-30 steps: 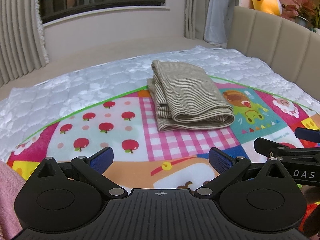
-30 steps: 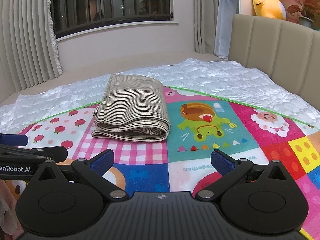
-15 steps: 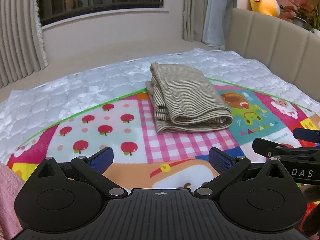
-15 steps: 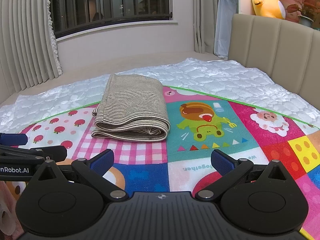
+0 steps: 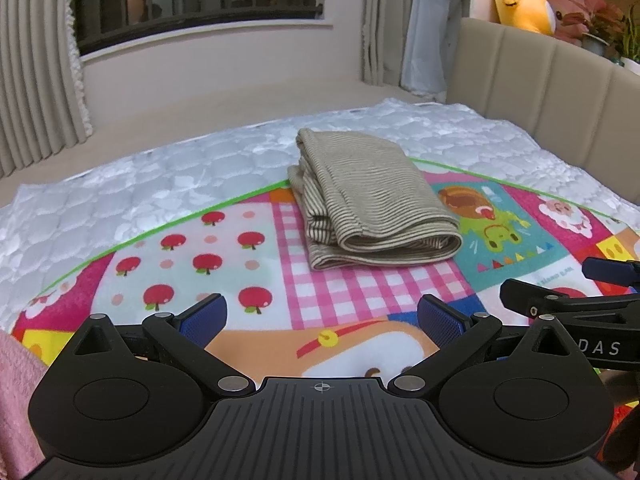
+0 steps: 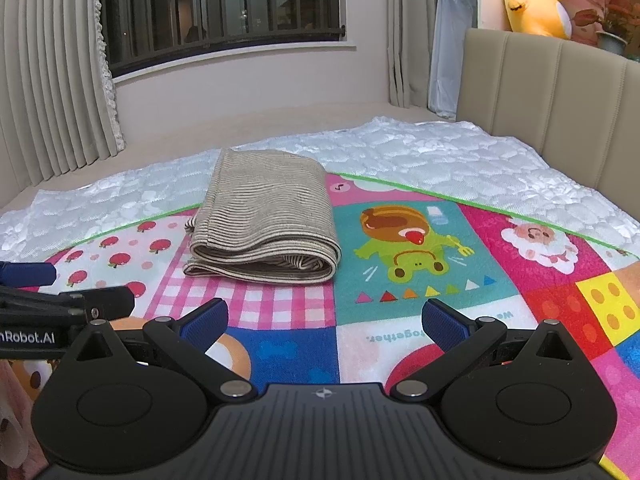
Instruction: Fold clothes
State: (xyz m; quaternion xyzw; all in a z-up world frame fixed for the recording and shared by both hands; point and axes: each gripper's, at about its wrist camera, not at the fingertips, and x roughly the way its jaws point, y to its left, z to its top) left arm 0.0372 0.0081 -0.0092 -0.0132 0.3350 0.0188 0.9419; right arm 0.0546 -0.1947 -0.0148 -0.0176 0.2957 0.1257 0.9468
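Left gripper [image 5: 322, 316]: black two-finger tool with blue pads, held low and level over the near part of the bed, pointing toward the far edge; jaws apart, nothing between them. Seen from the right wrist view it enters at the left margin, and its side carries white lettering of which "nRobot.AI" can be read, the start being cut off.

Pink knitted cloth [image 5: 16, 392]: at the near left edge of the bed, beside the left gripper; only a part shows.

Colourful patchwork play mat with apples, pink gingham, a frog and a sheep [image 5: 224, 256]: spread on the bed over a white quilted mattress cover [image 5: 120, 200]. A white panel near the right gripper bears upside-down writing ending in "ogether"; the rest is hidden.

Folded beige-and-white striped garment [image 5: 372, 200]: lies flat across the far, green-trimmed edge of the mat, partly on the gingham panel and partly on the white cover, rolled fold toward the cameras; well apart from both grippers.

Right gripper [image 6: 324, 320]: same black tool with blue pads, level, beside the left one, aimed the same way; jaws apart and empty. In the left wrist view its side shows the letters "DAS".

Beige padded headboard [image 6: 560, 92]: along the right edge of the bed; a yellow plush toy [image 6: 536, 0] sits above it.
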